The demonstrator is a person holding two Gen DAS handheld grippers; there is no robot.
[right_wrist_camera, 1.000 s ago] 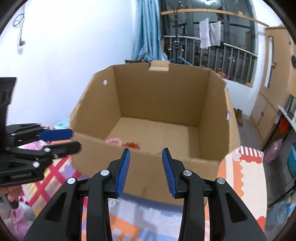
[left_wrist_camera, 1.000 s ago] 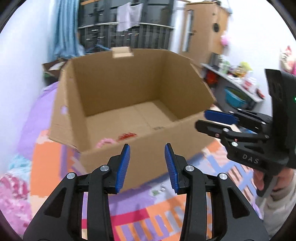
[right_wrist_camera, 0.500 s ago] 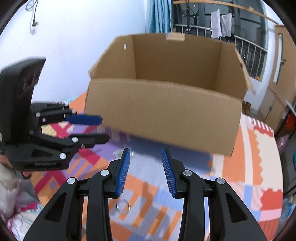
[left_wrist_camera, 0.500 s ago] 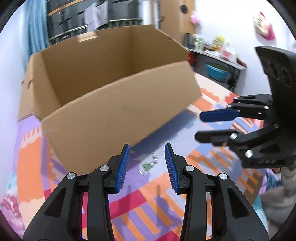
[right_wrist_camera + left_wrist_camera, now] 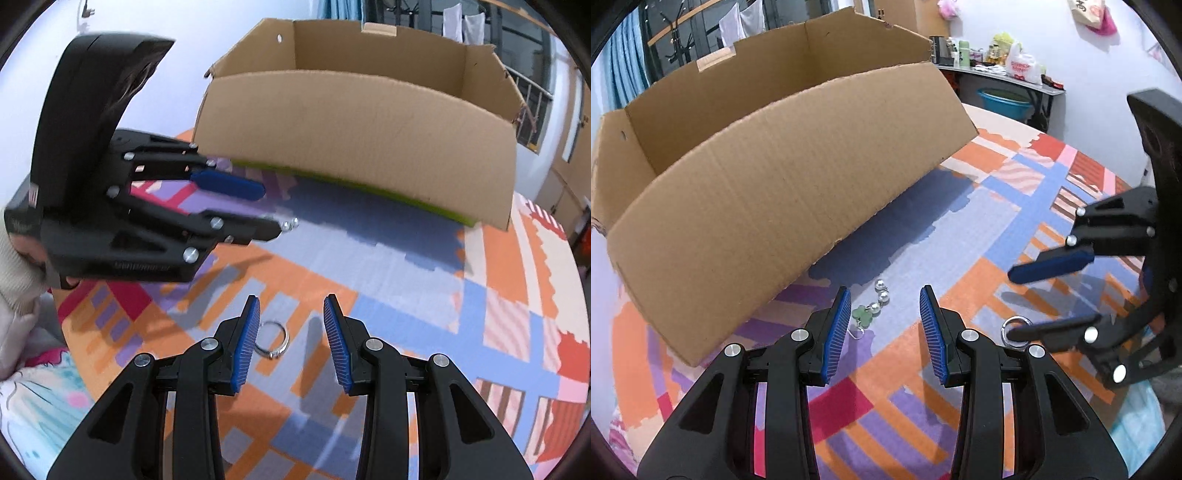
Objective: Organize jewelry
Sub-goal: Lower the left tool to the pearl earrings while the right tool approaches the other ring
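A pearl and green-bead earring [image 5: 872,308] lies on the patterned mat just in front of my open, empty left gripper [image 5: 884,325]. A silver ring [image 5: 272,342] lies on the mat between the fingertips of my open, empty right gripper [image 5: 291,334]; it also shows in the left wrist view [image 5: 1015,331], under the right gripper [image 5: 1049,295]. The left gripper [image 5: 266,208] appears at the left of the right wrist view, with the pearls [image 5: 290,224] at its tip. A large open cardboard box [image 5: 783,177] stands just behind the jewelry; its inside is hidden.
The colourful foam mat [image 5: 424,295] covers the surface. A shelf with bags and a blue basin [image 5: 1003,99] stands at the far right. A window railing [image 5: 532,96] is behind the box. Patterned bedding [image 5: 33,391] lies at the lower left.
Both grippers have dropped from above the box to low over the mat in front of it. The earring and the ring now lie close at the fingertips.
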